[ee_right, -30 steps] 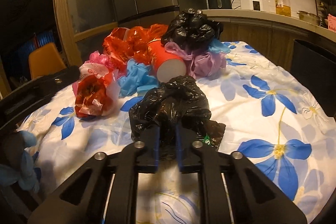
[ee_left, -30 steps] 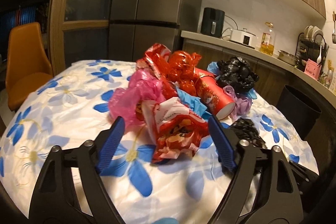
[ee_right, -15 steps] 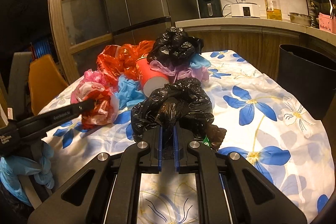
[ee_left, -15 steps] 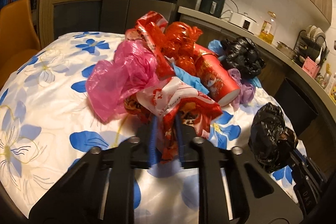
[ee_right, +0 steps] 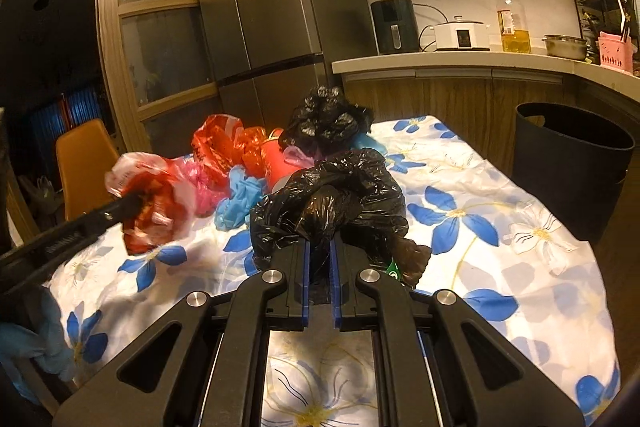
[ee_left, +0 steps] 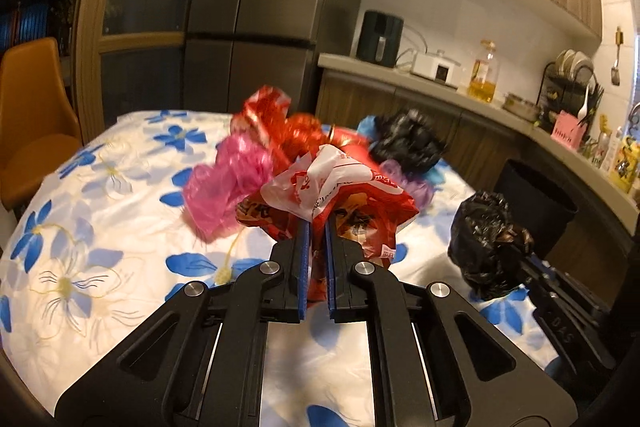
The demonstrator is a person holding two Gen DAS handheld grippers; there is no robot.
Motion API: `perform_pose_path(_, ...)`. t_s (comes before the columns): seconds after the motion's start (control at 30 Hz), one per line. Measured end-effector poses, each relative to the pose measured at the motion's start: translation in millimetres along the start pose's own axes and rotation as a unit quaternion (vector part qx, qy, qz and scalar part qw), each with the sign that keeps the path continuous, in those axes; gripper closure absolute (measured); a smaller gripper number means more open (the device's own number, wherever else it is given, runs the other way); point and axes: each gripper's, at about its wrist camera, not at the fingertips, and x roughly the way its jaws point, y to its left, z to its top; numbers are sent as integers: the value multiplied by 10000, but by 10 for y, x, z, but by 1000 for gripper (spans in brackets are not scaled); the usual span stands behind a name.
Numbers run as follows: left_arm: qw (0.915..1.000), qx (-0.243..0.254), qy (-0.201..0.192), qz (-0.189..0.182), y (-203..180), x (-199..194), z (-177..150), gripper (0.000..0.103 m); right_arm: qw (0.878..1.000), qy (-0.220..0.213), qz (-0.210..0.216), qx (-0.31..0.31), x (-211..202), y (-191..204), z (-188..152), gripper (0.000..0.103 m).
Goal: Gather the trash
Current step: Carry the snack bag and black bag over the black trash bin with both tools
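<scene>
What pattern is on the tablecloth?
Blue flowers on white tablecloth, clearest in the right wrist view.

Bare tablecloth (ee_right: 500,227) lies open toward bin (ee_right: 572,167); trash pile (ee_right: 280,155) crowds centre.

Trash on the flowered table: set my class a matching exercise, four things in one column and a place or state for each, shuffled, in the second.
Things
1. red and white bag
2. crumpled black bag
3. black bin
4. red cup

Places or states
A. standing on the floor beside the table
B. pinched in the left tongs
C. lying in the pile on the table
D. pinched in the right tongs

Pairs: 1-B, 2-D, 3-A, 4-C
</scene>
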Motion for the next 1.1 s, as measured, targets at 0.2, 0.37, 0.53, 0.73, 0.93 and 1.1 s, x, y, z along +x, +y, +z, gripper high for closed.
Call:
perform_pose_path(0.2,9996,48,-267,-121,-175,-140,158,97,9997,-225,-70,0,-204,-87,109,94)
perform_pose_path(0.37,9983,206,-428,-327,-442,-154,274,97,9990,-420,-125,55,-339,-232,225,94)
perform_pose_path(0.53,9964,387,-469,-586,-781,-46,387,97,9975,-645,-291,60,-453,-397,372,94)
perform_pose_path(0.73,9919,582,-454,-1030,-1289,218,573,97,9926,-984,-713,82,-573,-725,615,94)
perform_pose_path(0.93,9831,841,-556,-1527,-1952,466,760,97,9825,-1301,-1327,156,-642,-1153,835,94)
perform_pose_path(1.1,9766,953,-530,-1851,-2433,750,816,97,9729,-1495,-1742,289,-657,-1571,990,94)
